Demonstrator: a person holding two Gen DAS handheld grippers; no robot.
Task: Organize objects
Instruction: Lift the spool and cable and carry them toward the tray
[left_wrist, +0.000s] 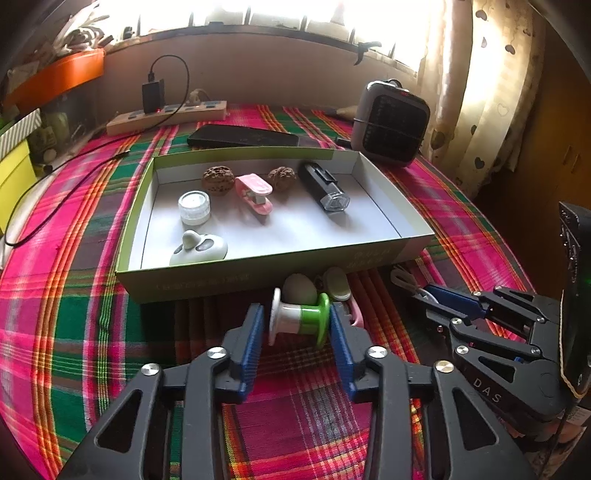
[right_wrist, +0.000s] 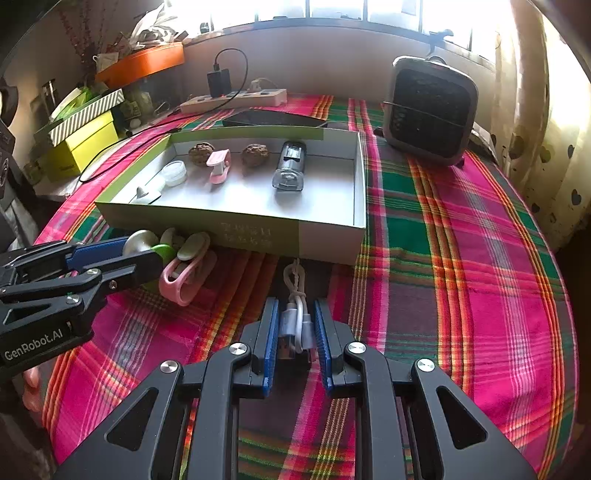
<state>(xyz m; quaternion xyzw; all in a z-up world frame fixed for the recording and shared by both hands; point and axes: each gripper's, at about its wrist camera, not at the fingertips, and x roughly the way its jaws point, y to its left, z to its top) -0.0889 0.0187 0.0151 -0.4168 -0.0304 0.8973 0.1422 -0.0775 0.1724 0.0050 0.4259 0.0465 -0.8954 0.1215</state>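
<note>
A shallow green and white box (left_wrist: 258, 275) (right_wrist: 332, 236) holds two walnuts, a pink clip (left_wrist: 255, 194), a clear jar (left_wrist: 194, 206), a black lighter-like item (left_wrist: 325, 186) and a white gadget (left_wrist: 199, 249). My left gripper (left_wrist: 297, 325) (right_wrist: 144, 254) is shut on a white and green spool (left_wrist: 299, 319), just in front of the box. My right gripper (right_wrist: 295, 332) (left_wrist: 436, 295) is shut on a coiled white USB cable (right_wrist: 295, 314) on the cloth. Beige stones (left_wrist: 299, 288) and a pink clip (right_wrist: 184, 277) lie by the spool.
A plaid cloth (right_wrist: 461, 258) covers the table. A grey heater (left_wrist: 391, 122) (right_wrist: 428, 110) stands at the back right. A phone (left_wrist: 243, 136) and power strip (left_wrist: 166, 118) lie behind the box. Yellow boxes (right_wrist: 81, 144) stand at the left.
</note>
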